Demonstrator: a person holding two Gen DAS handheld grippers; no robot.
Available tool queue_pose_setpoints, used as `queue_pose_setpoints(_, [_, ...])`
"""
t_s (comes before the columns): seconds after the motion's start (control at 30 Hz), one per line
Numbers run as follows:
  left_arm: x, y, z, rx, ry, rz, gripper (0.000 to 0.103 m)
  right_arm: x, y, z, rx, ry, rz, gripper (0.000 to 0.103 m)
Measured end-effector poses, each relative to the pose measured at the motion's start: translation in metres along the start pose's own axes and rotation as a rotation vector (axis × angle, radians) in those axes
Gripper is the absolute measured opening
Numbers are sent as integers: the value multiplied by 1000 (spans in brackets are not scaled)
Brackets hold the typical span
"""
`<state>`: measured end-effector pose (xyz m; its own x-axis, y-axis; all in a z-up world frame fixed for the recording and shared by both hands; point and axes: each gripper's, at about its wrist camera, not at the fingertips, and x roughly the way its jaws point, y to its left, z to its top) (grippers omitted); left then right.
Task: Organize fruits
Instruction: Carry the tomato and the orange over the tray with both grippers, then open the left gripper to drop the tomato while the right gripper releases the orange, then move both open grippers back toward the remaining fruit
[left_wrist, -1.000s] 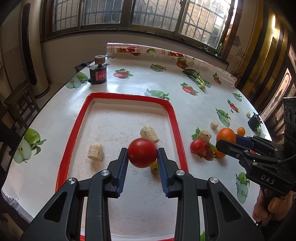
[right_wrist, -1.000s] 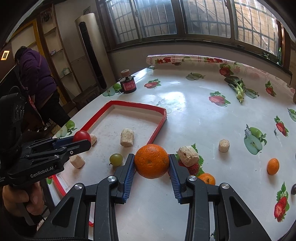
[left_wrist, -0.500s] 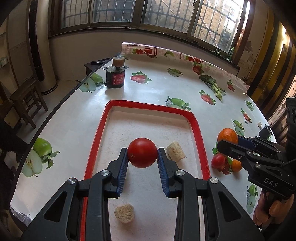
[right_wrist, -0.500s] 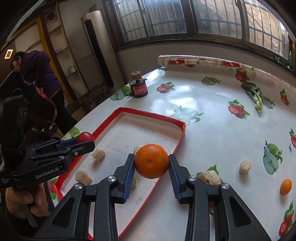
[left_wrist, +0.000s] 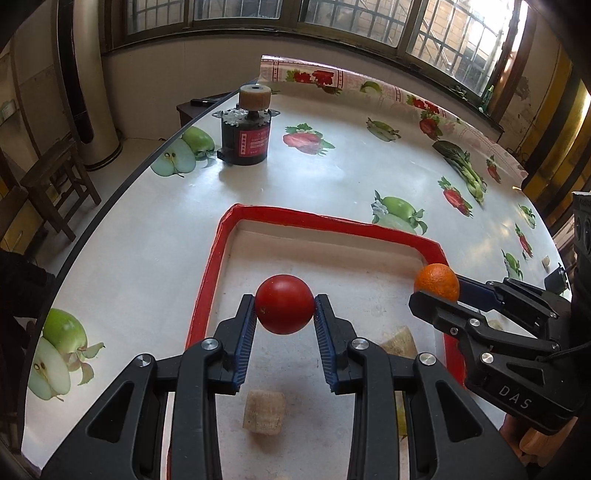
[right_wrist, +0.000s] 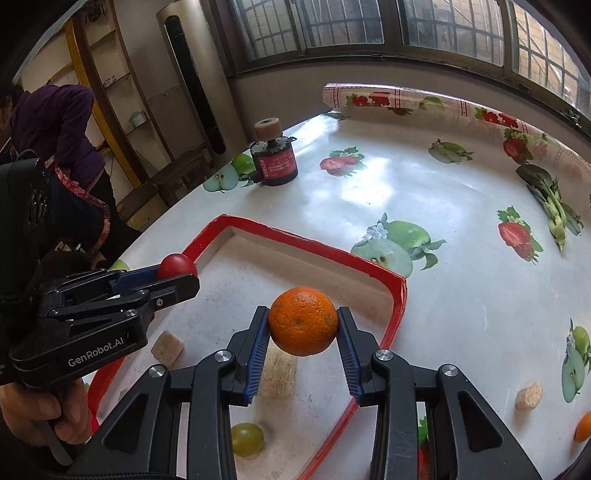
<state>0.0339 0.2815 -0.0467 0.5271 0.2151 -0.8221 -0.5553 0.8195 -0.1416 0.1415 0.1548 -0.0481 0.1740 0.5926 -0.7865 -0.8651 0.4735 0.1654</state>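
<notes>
Our left gripper (left_wrist: 284, 314) jaws pinch a tomato (left_wrist: 284, 303), right gripper (right_wrist: 302, 332) jaws an orange (right_wrist: 303, 321), the red tray (right_wrist: 397, 314) floor directly below both.

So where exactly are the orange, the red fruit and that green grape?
orange (right_wrist: 303, 321), right wrist view, middle of its peel between the pads.
red fruit (left_wrist: 284, 304), left wrist view, centre of its front.
green grape (right_wrist: 246, 438), right wrist view, its top, on the tray floor.

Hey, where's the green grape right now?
In the right wrist view the green grape lies inside the red-rimmed tray, near its front, below the right gripper's left finger.
</notes>
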Motion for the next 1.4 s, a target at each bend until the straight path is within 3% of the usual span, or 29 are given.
queue_pose_setpoints(0.4, [24,3,-10,-7,68,28,30,38,-3,-2,-24,72,-8,38])
queue_pose_setpoints(0.57, [17,3,-11,-15,59,34,30,34,-3,-4,-32,68,-10,54])
queue_pose_setpoints(0.67, [8,1,-12,-14,37,36,32,23,-4,-6,-28,53,-9,54])
queue_pose_setpoints(0.77, [-4,-3,-13,-15,10,34,44,7,-5,-9,-19,27,-8,54])
queue_pose_setpoints(1.1, [-32,-32,-17,20,-36,-1,44,-58,-23,-26,38,-70,-4,57])
queue_pose_setpoints(1.4, [-49,-64,-26,65,-54,-45,44,-100,-57,-61,110,-105,-37,57])
